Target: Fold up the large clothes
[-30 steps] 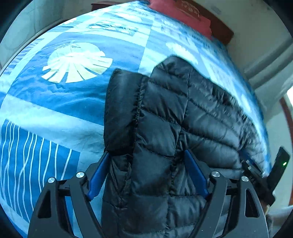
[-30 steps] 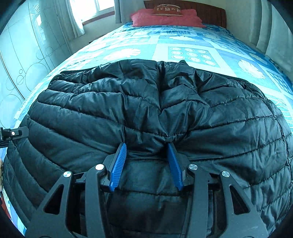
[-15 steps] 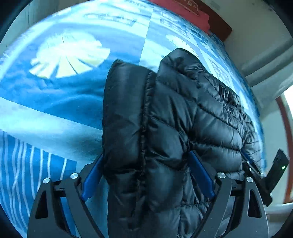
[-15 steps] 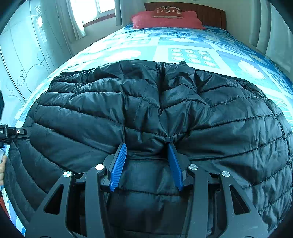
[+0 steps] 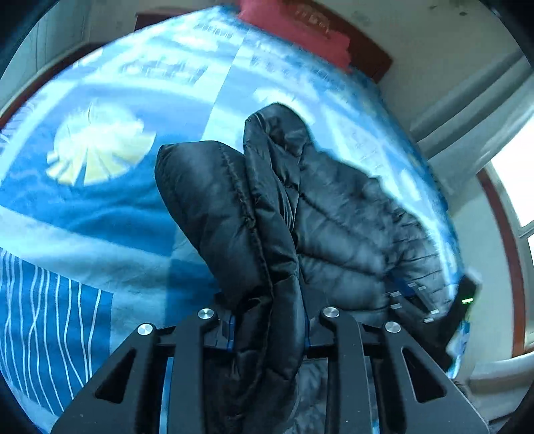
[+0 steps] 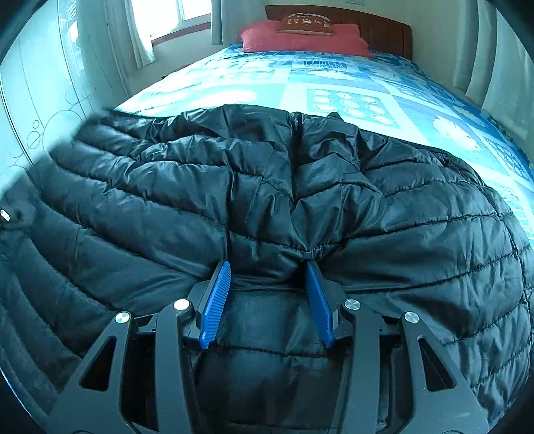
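A black quilted puffer jacket (image 6: pixel 333 207) lies spread on the blue patterned bed (image 6: pixel 350 96). My left gripper (image 5: pixel 268 334) is shut on a thick fold of the jacket (image 5: pixel 253 233), which stands bunched up above the bedspread (image 5: pixel 83 207); its blue pads are mostly hidden by fabric. My right gripper (image 6: pixel 268 297) holds a pinched fold of the jacket's edge between its blue fingers (image 6: pixel 217 300). The right gripper also shows in the left wrist view (image 5: pixel 444 310) at the jacket's far side.
Red pillows (image 6: pixel 300 38) and a wooden headboard (image 6: pixel 383 30) are at the bed's far end. A window with curtains (image 6: pixel 160 20) is at the left in the right wrist view. Bare bedspread lies beyond the jacket.
My left gripper has closed on the jacket fold and lifted it, bunching it narrower. The right gripper has held its grip and barely moved.
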The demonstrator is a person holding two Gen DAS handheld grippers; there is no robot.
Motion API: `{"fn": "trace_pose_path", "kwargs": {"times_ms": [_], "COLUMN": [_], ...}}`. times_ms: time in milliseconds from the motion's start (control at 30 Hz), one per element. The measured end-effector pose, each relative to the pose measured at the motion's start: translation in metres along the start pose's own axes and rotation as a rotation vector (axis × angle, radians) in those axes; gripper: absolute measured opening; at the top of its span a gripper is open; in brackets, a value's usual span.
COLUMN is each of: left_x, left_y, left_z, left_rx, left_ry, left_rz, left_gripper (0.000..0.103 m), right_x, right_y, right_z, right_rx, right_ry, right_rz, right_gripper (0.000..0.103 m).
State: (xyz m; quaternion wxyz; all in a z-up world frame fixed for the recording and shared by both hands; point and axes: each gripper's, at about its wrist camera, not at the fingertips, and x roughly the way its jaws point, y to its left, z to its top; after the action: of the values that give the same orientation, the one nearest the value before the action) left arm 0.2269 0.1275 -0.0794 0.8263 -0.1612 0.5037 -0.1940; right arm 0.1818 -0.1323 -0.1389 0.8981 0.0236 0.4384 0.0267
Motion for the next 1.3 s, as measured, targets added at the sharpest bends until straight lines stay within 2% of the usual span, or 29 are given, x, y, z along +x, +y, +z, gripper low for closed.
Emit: {"fn": "trace_pose_path", "kwargs": {"times_ms": [100,267,367,467,667,767,1100,1300], "left_x": [-0.022,-0.035,-0.033,-0.025,-0.011,0.004,0.081,0.132], "left_y": [-0.031,-0.088,-0.115,-0.144,-0.193,-0.221,-0.301,-0.322], "left_z": [0.002,0.000,-0.004,-0.001,-0.018,-0.032,-0.078,-0.109], "left_rx": [0.050,0.133,0.152,0.168,0.222,0.254,0.334,0.364], "left_ry": [-0.059,-0.099,-0.102,-0.106,-0.120,-0.133,-0.106,-0.062], "left_rz": [-0.008,0.033,0.048,0.082,0.123,0.164,0.258,0.294], "left_gripper": [0.025,0.024,0.024,0.024,0.025,0.025,0.025,0.025], "right_x": [-0.001,-0.017,-0.038,-0.059,-0.116,-0.137,-0.176,-0.190], "right_y": [0.000,-0.013,-0.028,-0.046,-0.102,-0.129,-0.199,-0.224], "right_z": [0.002,0.005,0.003,0.002,-0.011,-0.021,-0.062,-0.072], "right_rx": [0.002,0.043,0.070,0.075,0.129,0.142,0.229,0.263], "right_ry": [0.003,0.008,-0.004,-0.019,-0.068,-0.094,-0.115,-0.117], "right_rz": [0.004,0.031,0.032,-0.013,-0.046,-0.077,-0.133,-0.142], "right_gripper": [0.046,0.045,0.045,0.045,0.046,0.053,0.053,0.053]}}
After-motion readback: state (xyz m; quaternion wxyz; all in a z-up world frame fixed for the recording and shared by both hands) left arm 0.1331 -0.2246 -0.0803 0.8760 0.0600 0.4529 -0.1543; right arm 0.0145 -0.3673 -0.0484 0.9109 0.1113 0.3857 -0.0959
